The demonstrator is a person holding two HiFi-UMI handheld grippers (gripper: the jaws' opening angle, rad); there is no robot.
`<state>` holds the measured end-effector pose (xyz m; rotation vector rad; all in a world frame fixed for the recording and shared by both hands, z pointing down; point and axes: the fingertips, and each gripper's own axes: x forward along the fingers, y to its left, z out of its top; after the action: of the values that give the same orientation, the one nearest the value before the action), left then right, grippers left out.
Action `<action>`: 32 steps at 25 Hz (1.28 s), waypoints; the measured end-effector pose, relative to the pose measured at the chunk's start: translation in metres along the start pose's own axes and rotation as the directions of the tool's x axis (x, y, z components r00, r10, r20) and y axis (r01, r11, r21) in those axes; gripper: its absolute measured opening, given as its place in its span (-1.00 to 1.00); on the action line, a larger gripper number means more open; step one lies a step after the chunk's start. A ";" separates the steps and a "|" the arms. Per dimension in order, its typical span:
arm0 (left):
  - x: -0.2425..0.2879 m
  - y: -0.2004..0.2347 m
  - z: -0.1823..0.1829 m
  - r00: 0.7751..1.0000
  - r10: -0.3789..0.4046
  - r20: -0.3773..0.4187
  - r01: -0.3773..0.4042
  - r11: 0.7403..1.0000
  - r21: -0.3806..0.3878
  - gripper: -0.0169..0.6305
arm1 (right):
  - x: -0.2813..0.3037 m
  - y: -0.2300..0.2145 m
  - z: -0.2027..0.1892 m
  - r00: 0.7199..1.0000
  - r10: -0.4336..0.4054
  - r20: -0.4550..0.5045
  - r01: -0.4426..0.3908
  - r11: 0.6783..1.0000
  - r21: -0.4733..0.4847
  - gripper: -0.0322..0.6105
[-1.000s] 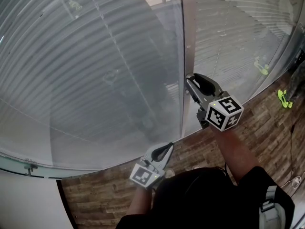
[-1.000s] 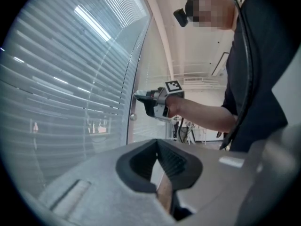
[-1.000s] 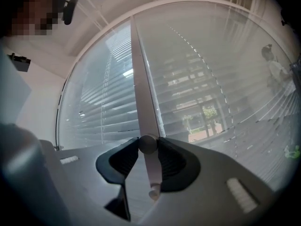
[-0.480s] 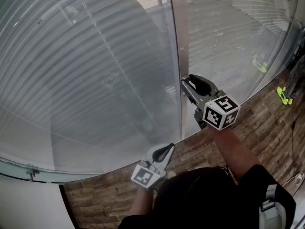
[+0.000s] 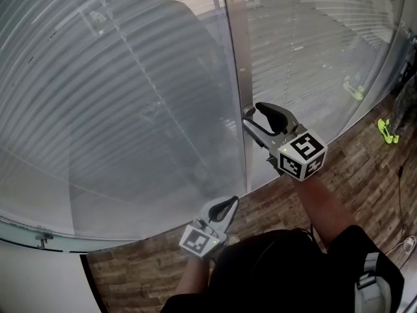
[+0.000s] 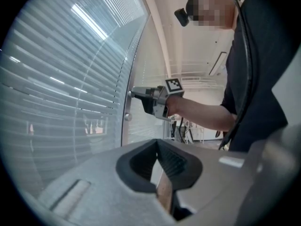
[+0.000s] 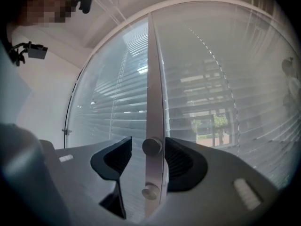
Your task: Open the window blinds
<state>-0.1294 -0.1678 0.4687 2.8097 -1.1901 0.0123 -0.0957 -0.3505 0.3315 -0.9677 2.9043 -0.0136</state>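
Grey slatted blinds (image 5: 130, 109) fill the curved window, with a second panel (image 5: 306, 51) beyond the metal mullion (image 5: 238, 57). Two small round knobs sit on the mullion, the upper knob (image 7: 152, 146) and a lower knob (image 7: 149, 191). My right gripper (image 5: 253, 117) points level at the mullion and its jaws have just been opening. In the right gripper view the right gripper (image 7: 148, 149) stands open, the upper knob between the pads with a gap on the left. My left gripper (image 5: 229, 204) hangs low near my body, shut on nothing, and shows as (image 6: 158, 147).
Brown wood-plank floor (image 5: 352, 168) runs along the window's foot. A yellow-green object (image 5: 388, 132) lies on the floor at the right, and another one (image 5: 355, 90) shows by the glass. A white wall (image 5: 39, 272) meets the window frame at lower left.
The right gripper's jaws have spread wider round the knob and the gripper has rolled slightly. The left gripper has stayed where it was.
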 end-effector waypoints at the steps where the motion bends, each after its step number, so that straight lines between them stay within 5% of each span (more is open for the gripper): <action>1: 0.001 -0.001 0.000 1.000 -0.003 -0.001 0.003 1.000 0.000 -0.93 | -0.001 0.002 -0.001 1.000 0.007 -0.014 -0.007 0.999 -0.047 -0.19; 4: 0.004 -0.004 -0.002 1.000 -0.010 -0.007 0.010 1.000 -0.003 -0.93 | -0.001 0.010 -0.002 0.997 0.021 -0.081 -0.042 0.965 -0.260 -0.19; 6: 0.005 -0.004 -0.002 1.000 -0.012 -0.009 0.012 1.000 -0.003 -0.93 | -0.003 0.015 -0.003 0.990 0.003 -0.138 -0.063 0.899 -0.433 -0.19; 9: 0.002 -0.002 -0.003 1.000 -0.007 -0.007 0.007 1.000 0.001 -0.93 | -0.005 0.017 -0.006 0.974 -0.083 -0.209 -0.089 0.710 -0.698 -0.20; 12: 0.002 -0.002 -0.005 1.000 -0.003 -0.010 0.003 1.000 -0.002 -0.93 | -0.002 0.017 -0.011 0.961 -0.145 -0.234 -0.127 0.520 -0.844 -0.21; 17: 0.002 -0.002 -0.005 1.000 -0.003 -0.014 0.003 1.000 -0.004 -0.93 | 0.003 0.015 -0.010 0.954 -0.178 -0.243 -0.172 0.343 -0.923 -0.25; 24: -0.003 0.000 -0.005 1.000 0.010 -0.015 -0.010 1.000 -0.004 -0.93 | 0.005 0.016 -0.017 0.944 -0.203 -0.261 -0.210 0.242 -0.947 -0.29; 32: -0.004 0.001 -0.004 1.000 0.010 -0.010 -0.010 1.000 0.003 -0.93 | 0.008 0.015 -0.017 0.939 -0.218 -0.266 -0.217 0.225 -0.950 -0.48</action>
<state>-0.1328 -0.1652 0.4721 2.8028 -1.2036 0.0298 -0.1122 -0.3431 0.3478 -1.0743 2.9653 2.1511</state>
